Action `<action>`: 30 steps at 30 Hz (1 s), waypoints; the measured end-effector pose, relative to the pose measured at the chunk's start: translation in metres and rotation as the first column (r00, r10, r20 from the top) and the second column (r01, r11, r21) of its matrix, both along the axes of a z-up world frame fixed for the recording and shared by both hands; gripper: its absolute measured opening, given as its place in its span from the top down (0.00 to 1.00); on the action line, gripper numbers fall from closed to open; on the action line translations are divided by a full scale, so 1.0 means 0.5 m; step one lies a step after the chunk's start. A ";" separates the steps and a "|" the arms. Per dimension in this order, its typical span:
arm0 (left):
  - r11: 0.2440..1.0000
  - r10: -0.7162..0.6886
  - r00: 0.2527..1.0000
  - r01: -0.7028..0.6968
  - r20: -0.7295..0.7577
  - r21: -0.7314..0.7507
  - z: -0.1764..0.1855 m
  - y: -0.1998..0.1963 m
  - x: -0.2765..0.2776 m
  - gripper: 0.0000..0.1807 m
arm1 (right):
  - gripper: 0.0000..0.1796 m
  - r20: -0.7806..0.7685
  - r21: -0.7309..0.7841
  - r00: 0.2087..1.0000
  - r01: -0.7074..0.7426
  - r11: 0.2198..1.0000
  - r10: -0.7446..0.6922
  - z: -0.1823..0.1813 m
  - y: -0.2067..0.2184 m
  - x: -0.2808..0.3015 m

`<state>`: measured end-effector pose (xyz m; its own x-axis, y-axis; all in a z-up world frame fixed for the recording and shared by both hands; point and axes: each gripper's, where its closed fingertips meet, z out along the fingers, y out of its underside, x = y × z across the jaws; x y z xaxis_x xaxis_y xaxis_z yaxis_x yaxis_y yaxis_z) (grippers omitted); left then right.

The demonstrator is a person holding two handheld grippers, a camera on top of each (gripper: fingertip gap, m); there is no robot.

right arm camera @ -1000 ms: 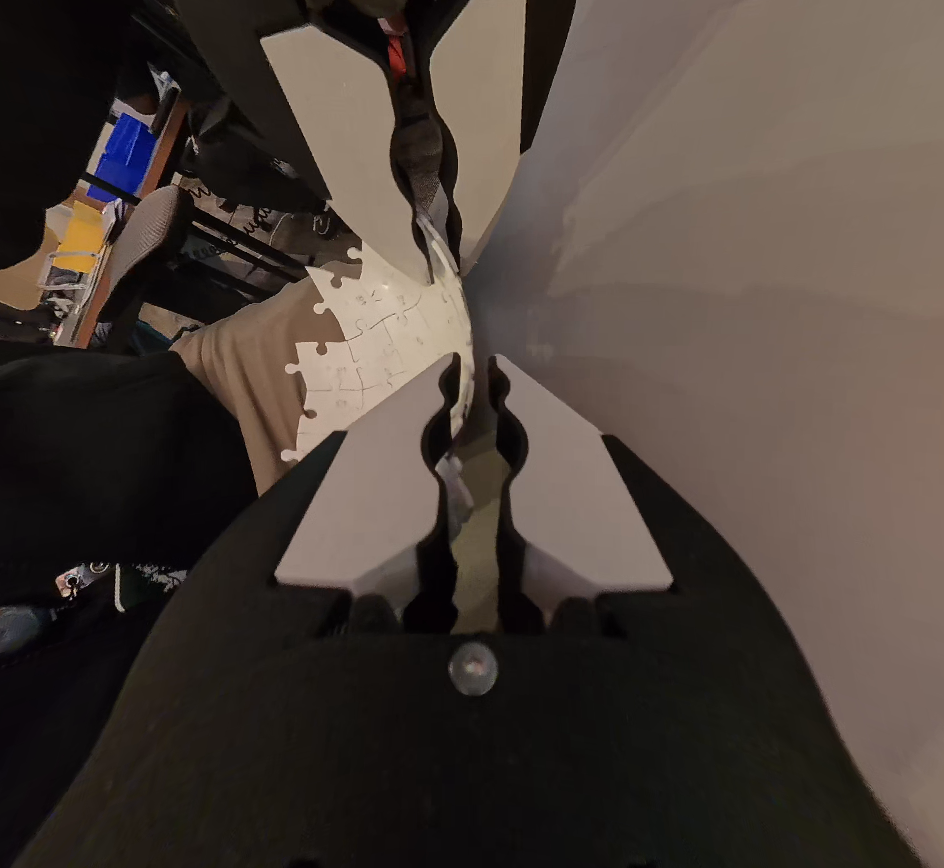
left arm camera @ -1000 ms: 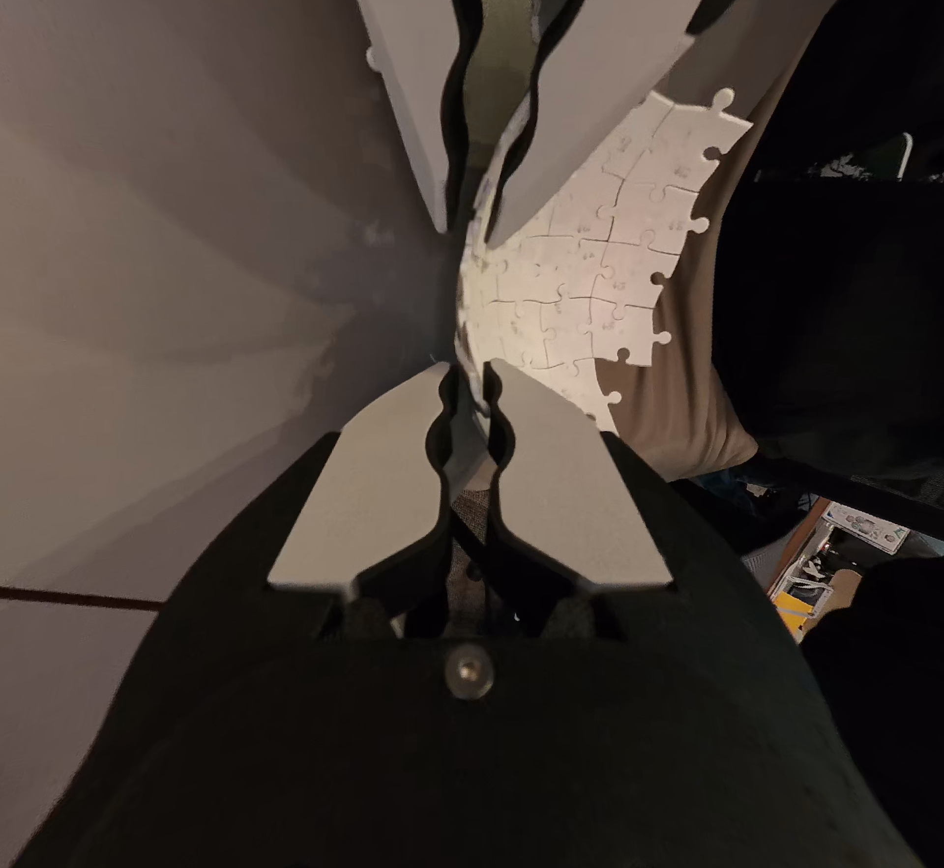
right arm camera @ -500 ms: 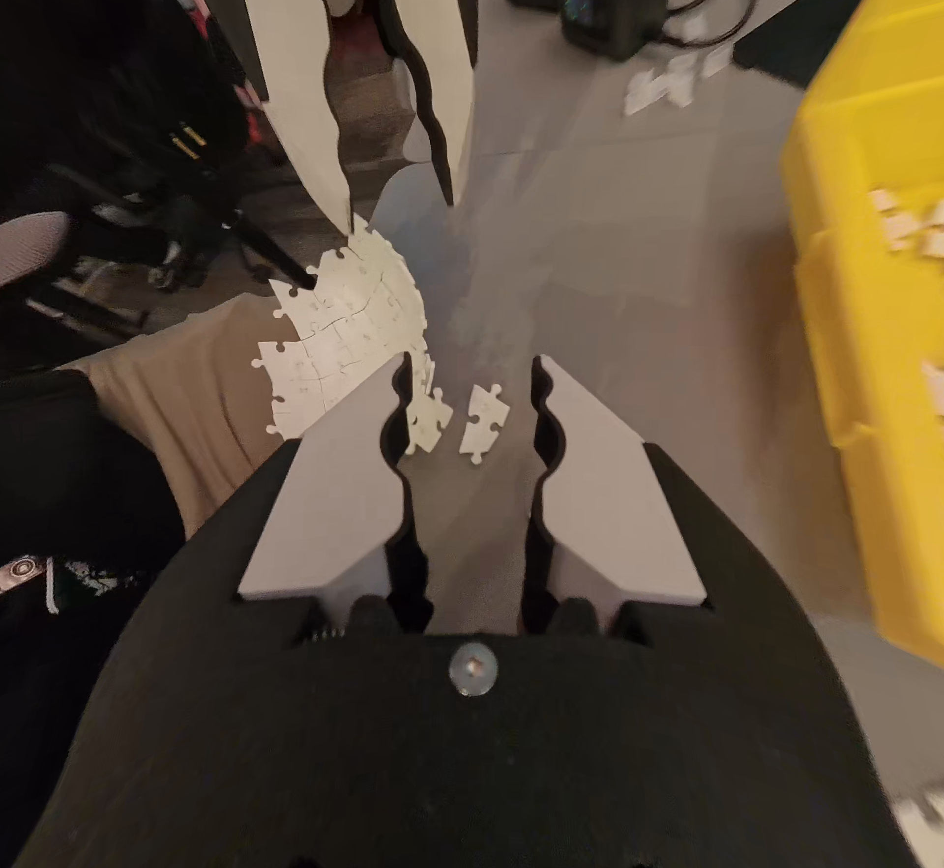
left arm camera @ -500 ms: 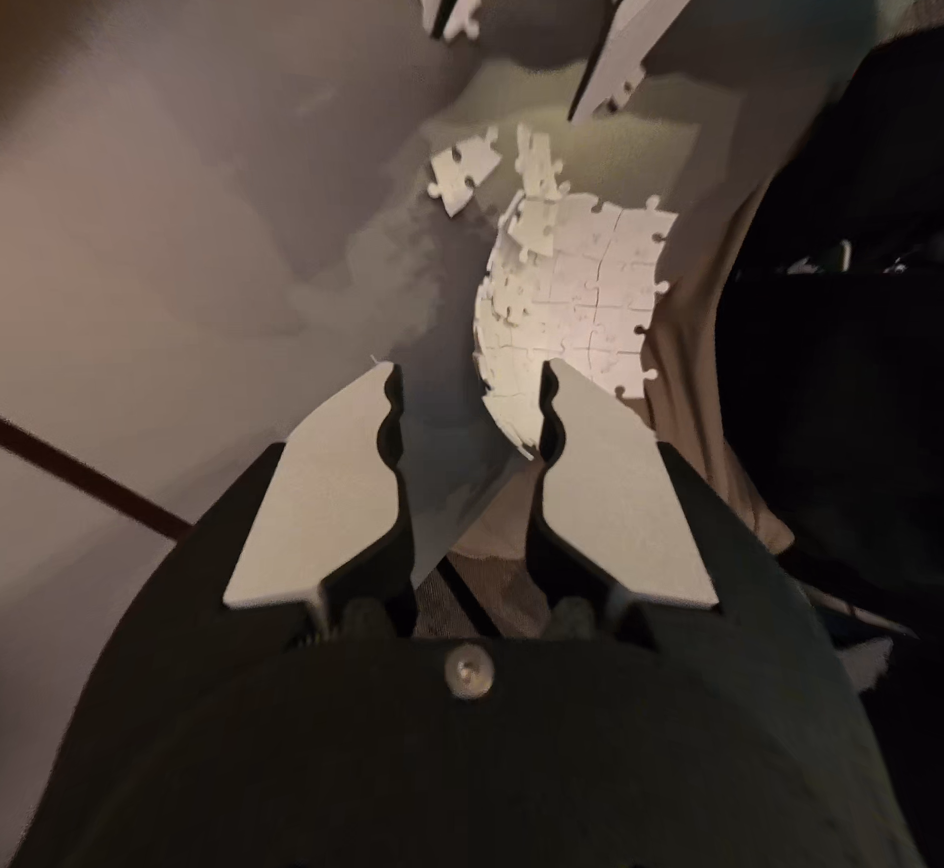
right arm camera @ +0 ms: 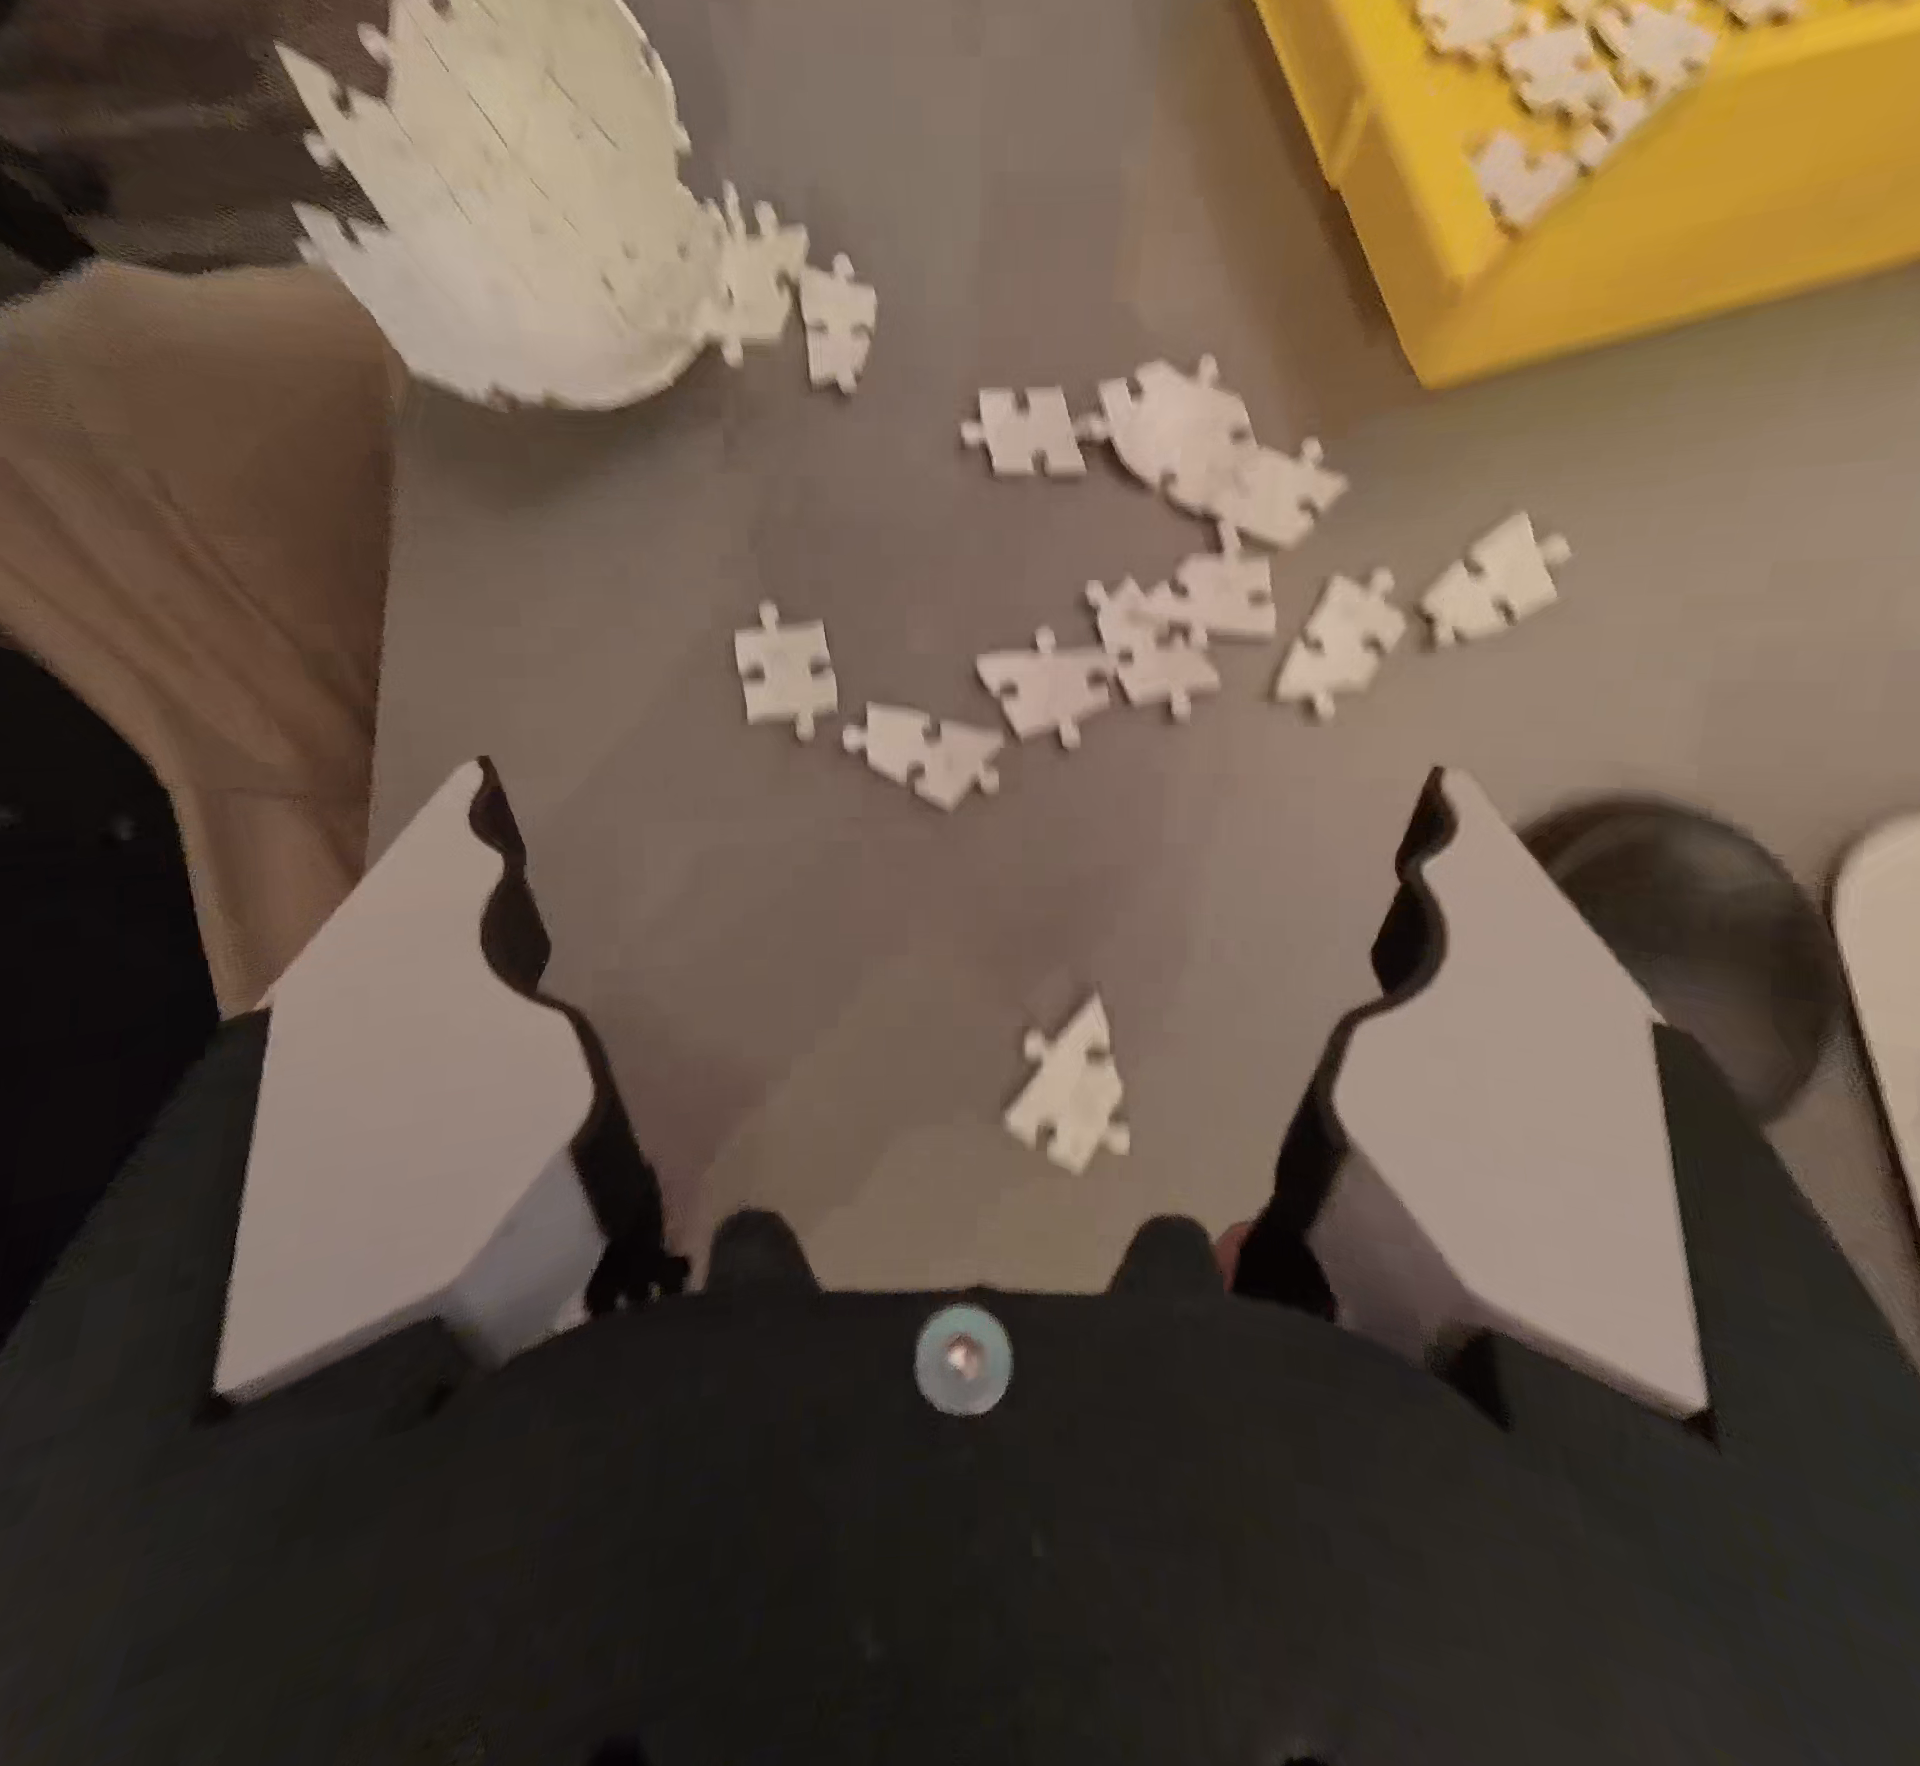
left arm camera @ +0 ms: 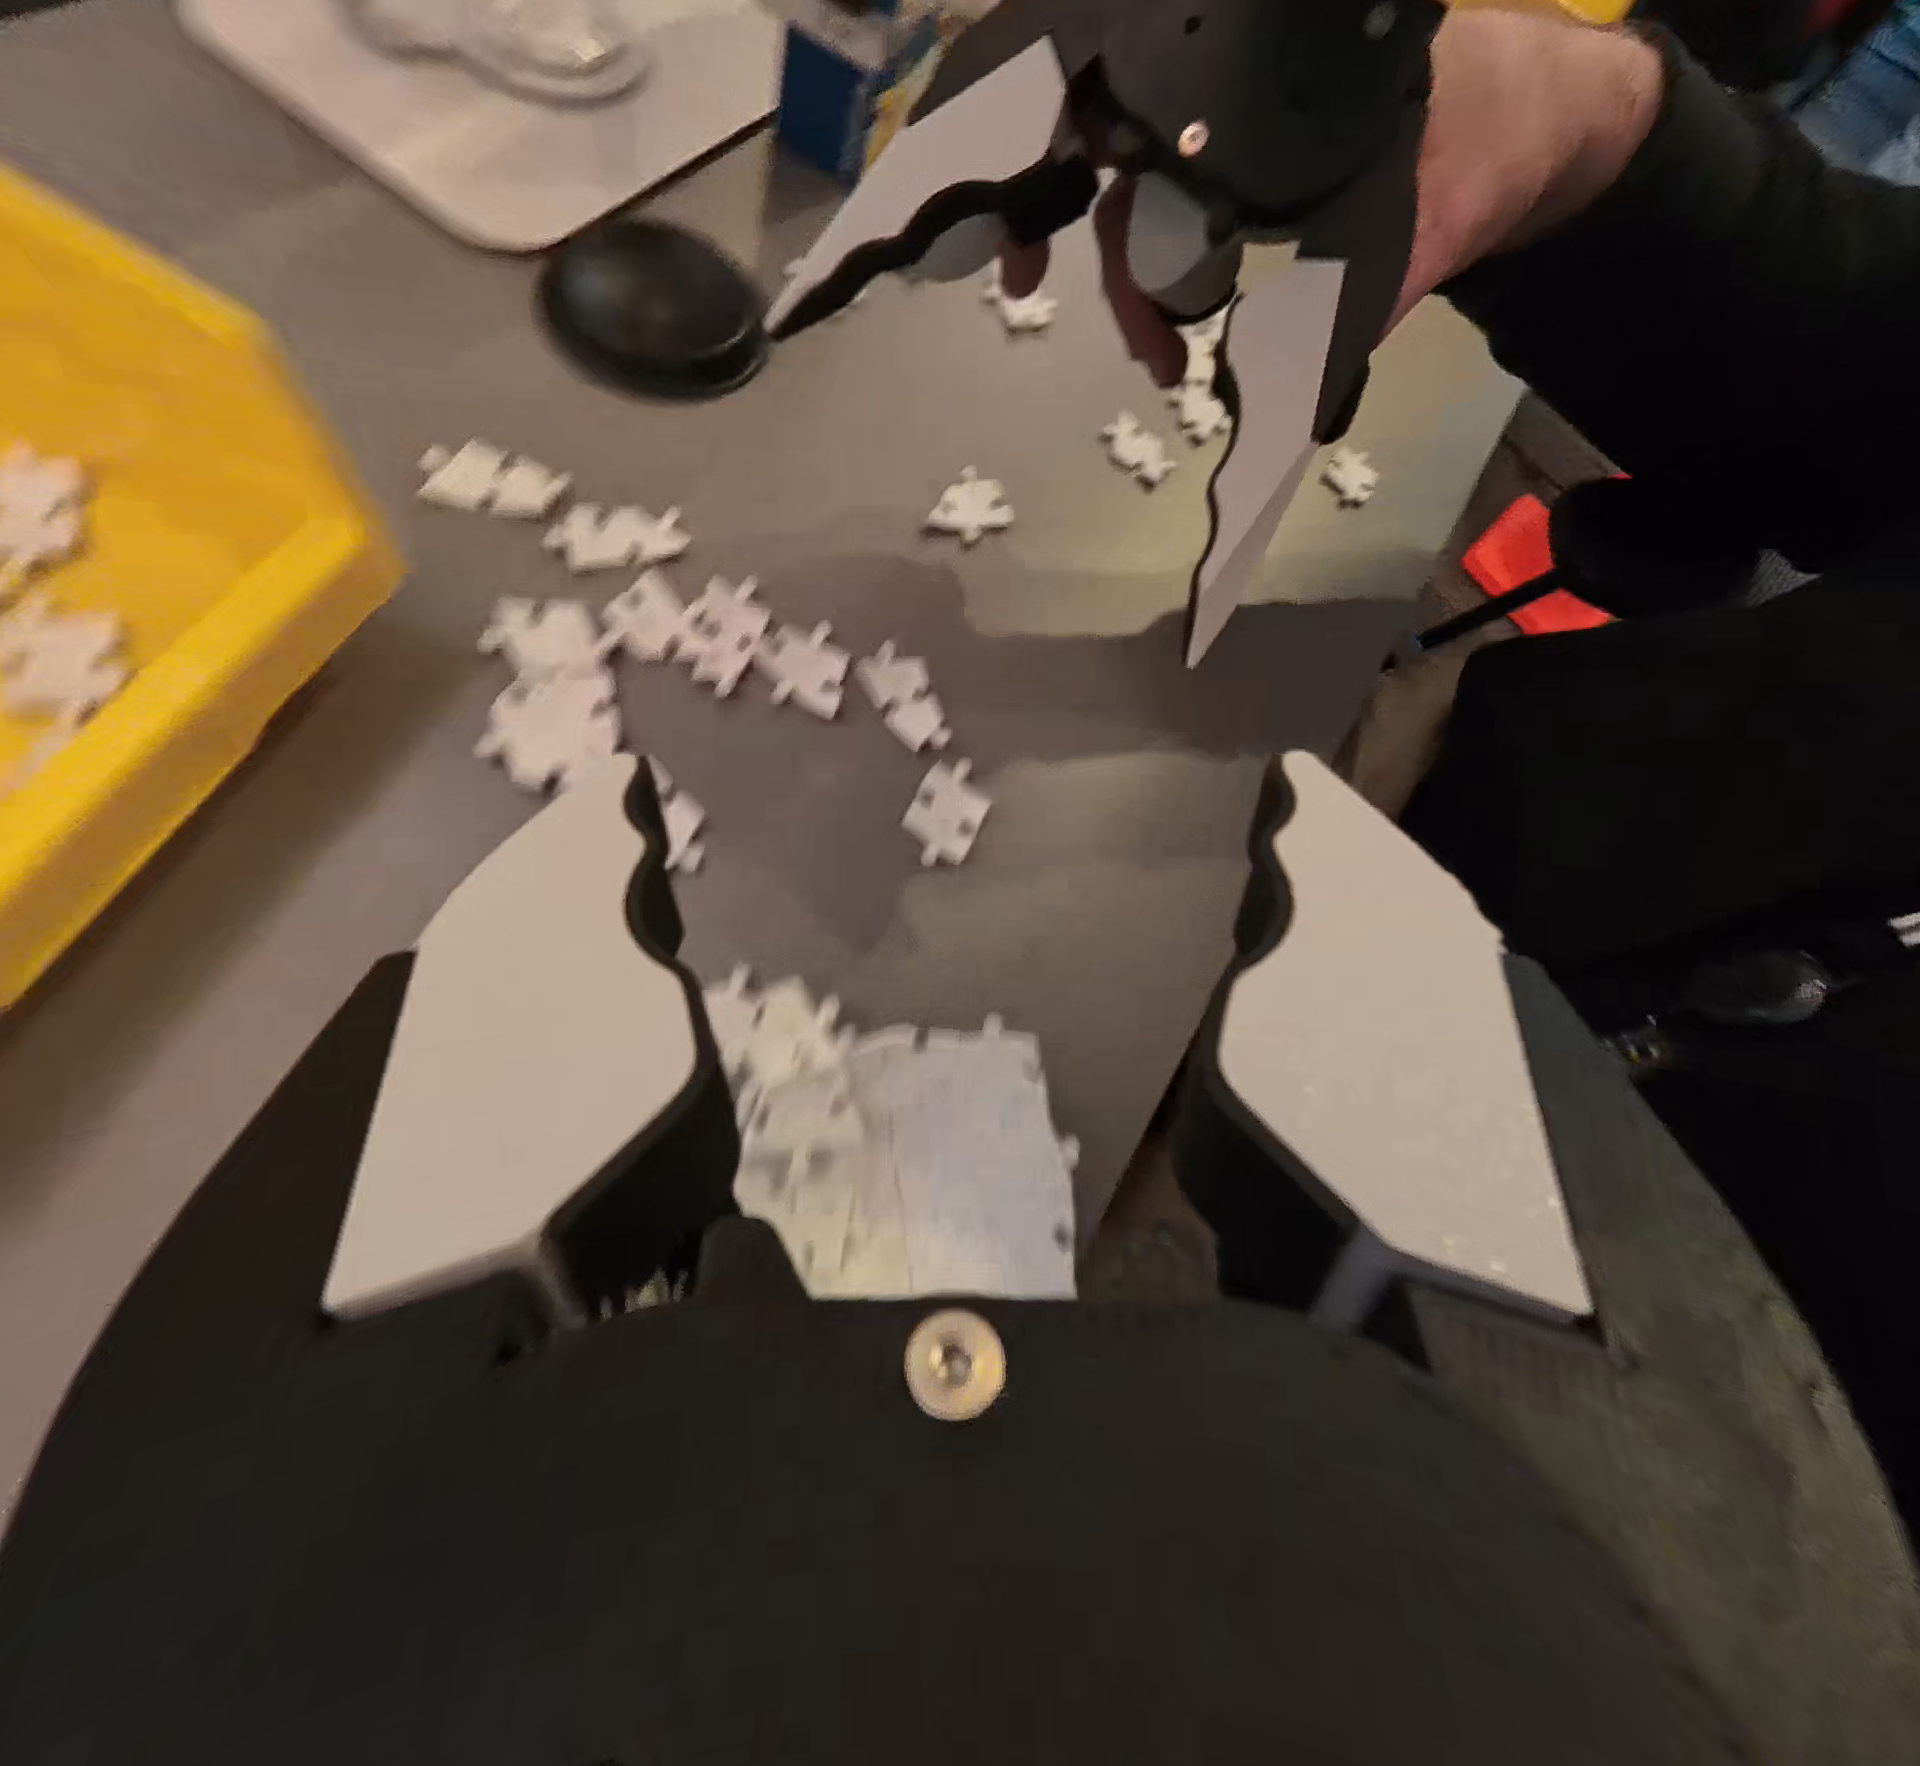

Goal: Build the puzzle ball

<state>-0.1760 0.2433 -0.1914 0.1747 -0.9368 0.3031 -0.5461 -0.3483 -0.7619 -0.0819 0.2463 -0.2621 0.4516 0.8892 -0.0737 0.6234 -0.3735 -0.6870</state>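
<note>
The part-built puzzle ball point(right arm camera: 499, 189), a white curved shell of joined pieces, lies on the grey table point(right arm camera: 935, 106) near its edge, held by neither gripper. In the left wrist view it point(left arm camera: 904, 1166) shows blurred, low between my left finger bases. My left gripper point(left arm camera: 961, 766) is open wide and empty above the table. My right gripper point(right arm camera: 961, 771) is open wide and empty; it also shows in the left wrist view point(left arm camera: 985, 490), held in a hand. Several loose white pieces point(right arm camera: 1143, 636) lie scattered ahead, and one piece point(right arm camera: 1075, 1082) lies below my right fingers.
A yellow bin point(right arm camera: 1351, 106) with several more pieces stands at the table's side and also shows in the left wrist view point(left arm camera: 208, 594). A black round object point(left arm camera: 649, 314), a white stand base point(left arm camera: 468, 85) and a blue box point(left arm camera: 852, 2) stand farther back. A person's tan-clad leg point(right arm camera: 177, 521) is beside the table edge.
Both grippers were shut on the shell's edge. They have let go, opened wide and pulled back; the shell now lies on the table with two pieces beside it.
</note>
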 end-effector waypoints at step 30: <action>0.953 0.250 0.922 -0.180 -0.296 0.244 -0.320 -0.046 0.395 0.25 | 0.11 0.046 0.065 0.770 0.634 0.771 -0.637 -0.176 -0.128 0.545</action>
<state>0.0213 0.2205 -0.3513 0.4341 -0.9009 -0.0005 -0.7021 -0.3380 -0.6268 0.1906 0.1823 -0.3502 0.9169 0.3992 0.0053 0.2958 -0.6706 -0.6803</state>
